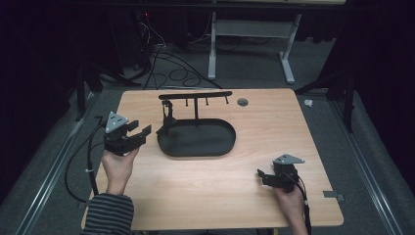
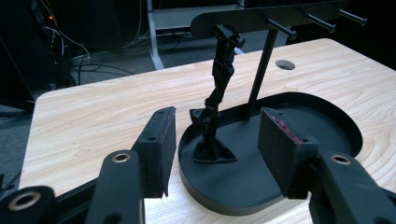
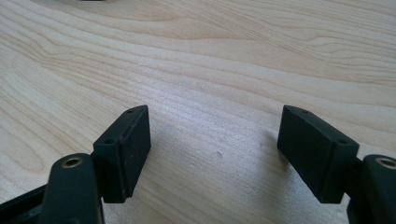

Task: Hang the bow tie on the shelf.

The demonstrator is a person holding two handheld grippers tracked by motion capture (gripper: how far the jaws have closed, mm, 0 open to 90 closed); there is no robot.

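A black oval tray (image 1: pixel 210 144) lies at the middle of the wooden table, with a T-shaped peg rack (image 1: pixel 195 95) rising from its back. A black bow tie on a strap (image 1: pixel 168 117) hangs from the leftmost peg, and its bow end rests in the tray (image 2: pixel 303 121). My left gripper (image 1: pixel 141 128) hovers just left of the tray, open, pointing at the bow tie (image 2: pixel 214 151) with nothing between its pads. Near the front right of the table, my right gripper (image 1: pixel 262 176) stands open over bare wood (image 3: pixel 212 126).
Three more pegs (image 2: pixel 322 21) on the rack carry nothing. A round cable hole (image 1: pixel 242 102) sits behind the tray. Beyond the table's far edge are a white desk frame (image 1: pixel 212 49) and cables (image 1: pixel 166 63) on the floor.
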